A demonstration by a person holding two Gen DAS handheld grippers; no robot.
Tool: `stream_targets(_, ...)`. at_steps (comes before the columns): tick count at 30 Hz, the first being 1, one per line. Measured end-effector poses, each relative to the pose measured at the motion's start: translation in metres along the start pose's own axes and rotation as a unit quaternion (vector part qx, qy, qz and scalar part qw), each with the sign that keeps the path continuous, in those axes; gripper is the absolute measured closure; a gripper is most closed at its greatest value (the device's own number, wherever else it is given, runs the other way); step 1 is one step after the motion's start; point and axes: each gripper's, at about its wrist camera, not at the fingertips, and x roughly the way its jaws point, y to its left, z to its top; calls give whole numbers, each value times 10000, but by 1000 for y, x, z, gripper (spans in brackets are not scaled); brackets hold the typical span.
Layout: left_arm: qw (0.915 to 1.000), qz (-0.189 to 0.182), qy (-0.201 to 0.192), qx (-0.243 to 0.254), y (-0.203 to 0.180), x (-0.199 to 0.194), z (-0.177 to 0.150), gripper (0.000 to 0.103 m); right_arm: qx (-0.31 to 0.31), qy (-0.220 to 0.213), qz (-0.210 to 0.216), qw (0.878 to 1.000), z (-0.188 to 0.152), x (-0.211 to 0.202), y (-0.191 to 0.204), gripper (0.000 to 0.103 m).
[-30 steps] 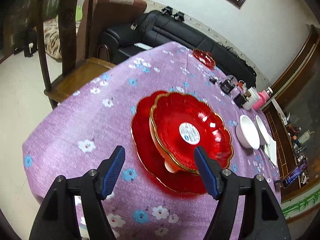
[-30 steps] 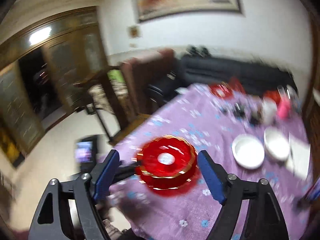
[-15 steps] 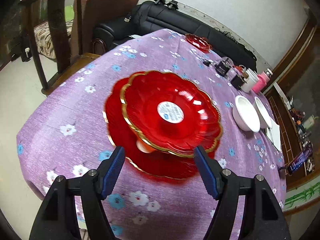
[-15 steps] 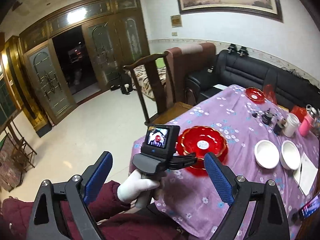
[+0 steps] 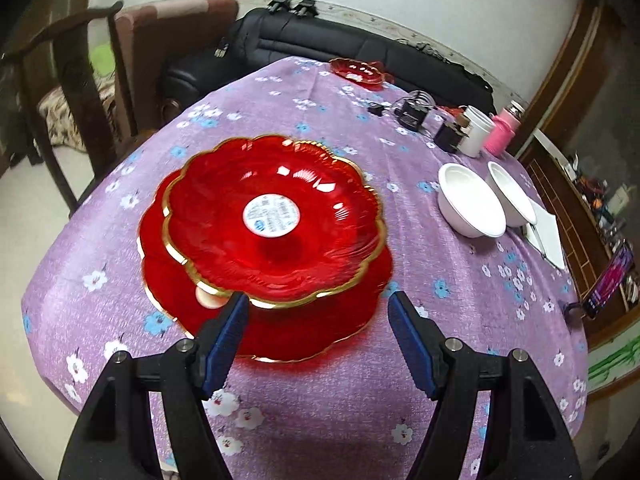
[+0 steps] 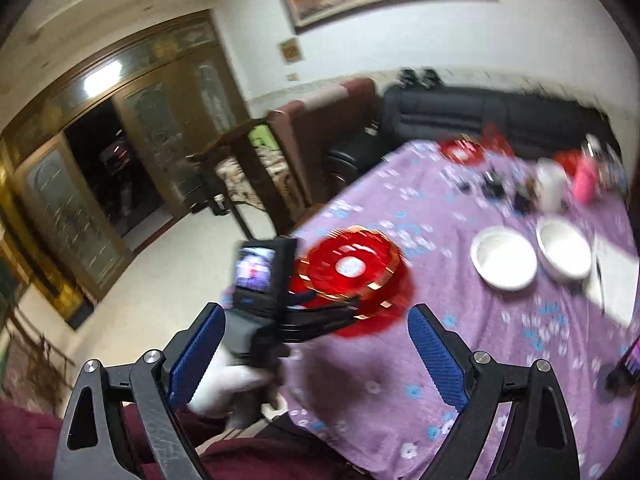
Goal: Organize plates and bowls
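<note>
A red gold-rimmed footed dish (image 5: 272,216) with a white round label stands on a larger red plate (image 5: 304,328) on the purple flowered tablecloth (image 5: 460,280). My left gripper (image 5: 316,320) is open and empty, its fingertips at the near rim of the stack. Two white bowls (image 5: 470,200) (image 5: 512,194) sit side by side at the right. A small red dish (image 5: 360,70) lies at the far edge. In the right wrist view my right gripper (image 6: 314,332) is open and empty, held back above the table's near edge, behind the left gripper (image 6: 320,314); the red stack (image 6: 352,268) and the bowls (image 6: 504,258) show blurred.
A white cup (image 5: 476,130), a pink bottle (image 5: 502,136) and small dark items (image 5: 412,114) stand at the far right. White paper (image 5: 548,232) lies beside the bowls; a phone (image 5: 608,280) is at the right edge. A wooden chair (image 5: 80,92) and black sofa (image 5: 360,46) flank the table.
My left gripper has swung right and closer, so the red stack now sits centred between its fingers. My right gripper has moved forward and down toward the table; its view is blurred.
</note>
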Motion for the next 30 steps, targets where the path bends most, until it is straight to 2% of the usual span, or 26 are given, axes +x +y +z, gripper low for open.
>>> stream_targets(3,9996,105,-113,243,-12,-3,2,24,993,-7,-122,9950,-10,18,-74,8)
stream_targets(7,9992,89,-303,255,-13,-11,9,22,2019,-278,-588,9772,-30,19,-157,8)
stream_targets(12,9992,53,-400,-33,2,-15,21,22,2591,-408,-1003,9598,-49,19,-211,8)
stream_targets(17,9972,148,-591,-436,27,-24,31,22,2739,-364,-1152,9541,-64,27,-235,8)
stream_targets(21,9963,195,-653,-523,33,-27,35,22,2694,-439,-1285,9534,-64,28,-240,8)
stream_targets(26,9978,99,-631,-199,10,-20,42,22,2562,-538,-1470,9539,-53,38,-245,8)
stream_targets(30,9986,-288,-443,-85,-14,-9,51,22,2513,-517,-1537,9542,-37,57,-250,8)
